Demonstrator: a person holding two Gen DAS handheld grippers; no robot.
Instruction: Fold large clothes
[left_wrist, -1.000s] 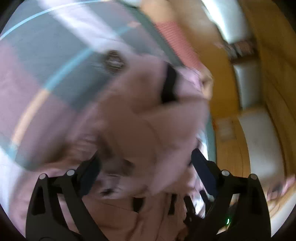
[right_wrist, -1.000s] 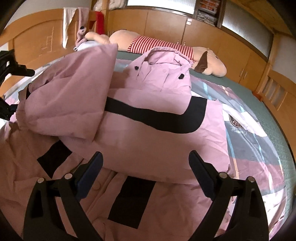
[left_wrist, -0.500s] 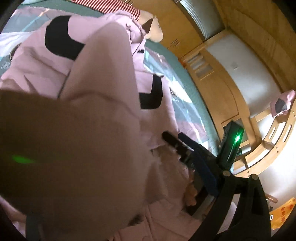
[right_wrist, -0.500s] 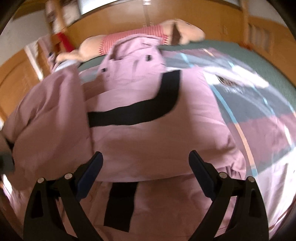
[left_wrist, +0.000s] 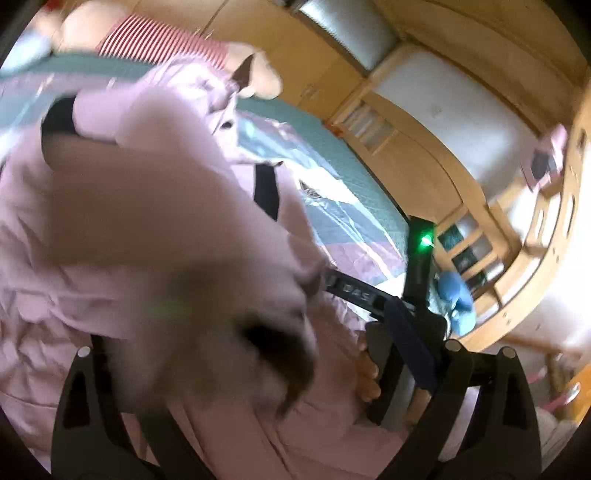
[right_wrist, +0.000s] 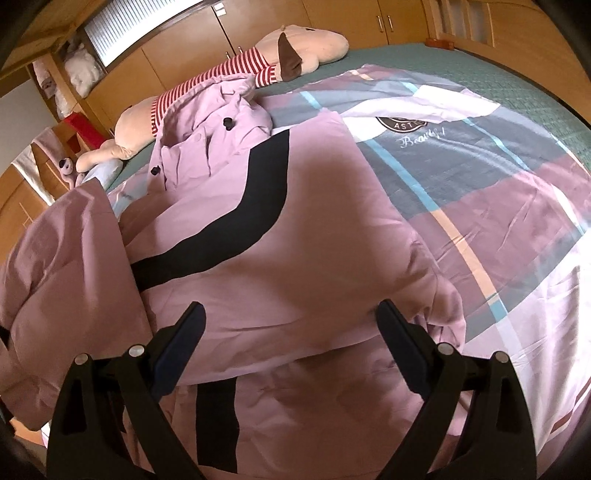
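A large pink jacket (right_wrist: 303, 229) with black stripes lies on the bed, its hood toward the plush toy. One sleeve (right_wrist: 62, 273) is folded over at the left. My right gripper (right_wrist: 291, 325) is open and empty, just above the jacket's lower part. In the left wrist view a blurred bulk of the pink jacket (left_wrist: 155, 236) hangs close before the lens and covers the left finger. The right finger (left_wrist: 410, 343) stands wide. The left gripper (left_wrist: 255, 354) looks open, with cloth draped between its jaws. The other gripper's body (left_wrist: 417, 273) with a green light shows beyond.
A striped plush toy (right_wrist: 236, 77) lies at the head of the bed. A plaid duvet (right_wrist: 480, 173) covers the bed to the right of the jacket. Wooden wardrobes (right_wrist: 184, 55) line the walls. Wooden shelves (left_wrist: 480, 229) stand beside the bed.
The left gripper has swung up and turned, with jacket cloth lifted across its view. The right gripper has swung to face the jacket's right half and the duvet.
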